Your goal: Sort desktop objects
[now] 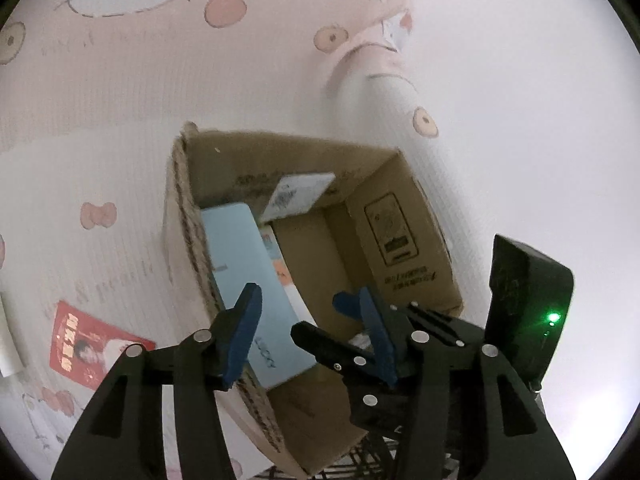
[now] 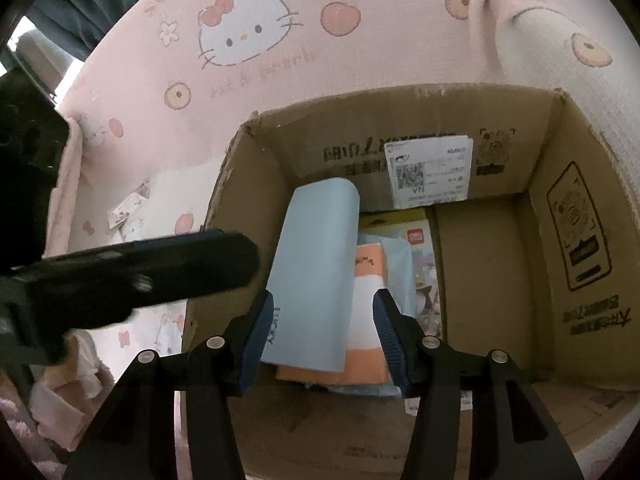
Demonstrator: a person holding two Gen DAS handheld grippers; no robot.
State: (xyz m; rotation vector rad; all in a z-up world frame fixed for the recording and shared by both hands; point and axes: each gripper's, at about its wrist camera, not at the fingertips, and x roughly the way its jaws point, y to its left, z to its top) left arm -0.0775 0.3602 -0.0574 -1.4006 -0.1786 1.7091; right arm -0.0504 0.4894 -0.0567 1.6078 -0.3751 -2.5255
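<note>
Both grippers over the box (image 2: 256, 152) now, an open cardboard carton sitting on a pink cartoon-cat cloth (image 2: 248, 36). The left gripper (image 1: 308, 300) hangs above the box's near left wall, its blue pads (image 1: 248, 320) apart, nothing pressed between them. Its jaws straddle that wall. The right gripper (image 2: 323, 308) points steeply down into the box, pads spread, jaws either side of the blue book (image 2: 316, 272) but clear of it, not pinching.

That blue book lies inside the box along the left wall, long side running toward the far wall, leaning on what sits under it. Beneath it an orange-and-white book (image 2: 368, 320), and under that more flat printed items on the box floor, left half. The right half of the floor shows bare cardboard. A white shipping label (image 2: 430, 172) sticks to the far wall inside.

From the left camera, a red card (image 1: 92, 344) lies on the cloth outside the box, off its left wall. A black device with a green light (image 1: 528, 300) stands at the right, and in the right camera a black bar crosses the left side, blurred.
</note>
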